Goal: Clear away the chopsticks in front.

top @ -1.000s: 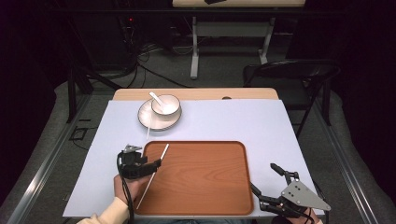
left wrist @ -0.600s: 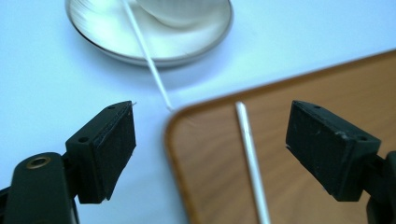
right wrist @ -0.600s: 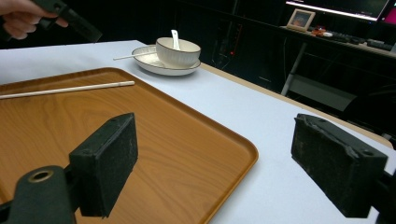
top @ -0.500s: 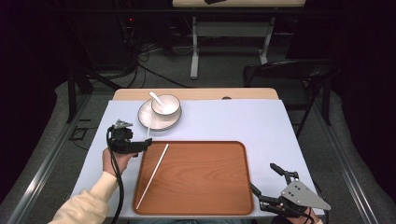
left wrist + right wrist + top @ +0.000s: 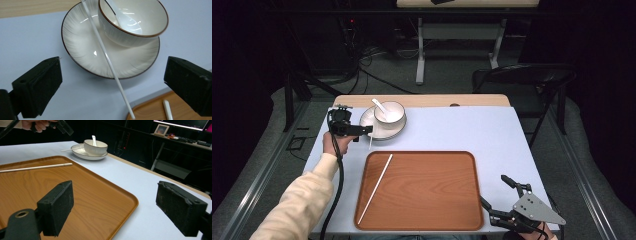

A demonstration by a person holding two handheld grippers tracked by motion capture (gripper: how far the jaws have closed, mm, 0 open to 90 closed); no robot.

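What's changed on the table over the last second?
The left tongs let go of a white chopstick, now lying on the wooden tray, then moved away to the plate, open over a second chopstick. The right tongs, bowl and spoon stayed put.

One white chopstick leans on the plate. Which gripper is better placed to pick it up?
Left. The left gripper is open beside the plate, with the leaning chopstick between its jaws. The right gripper sits at the table's near right corner, far away.

Bowl (image 5: 389, 114) on plate (image 5: 371, 126), behind tray (image 5: 432, 200)
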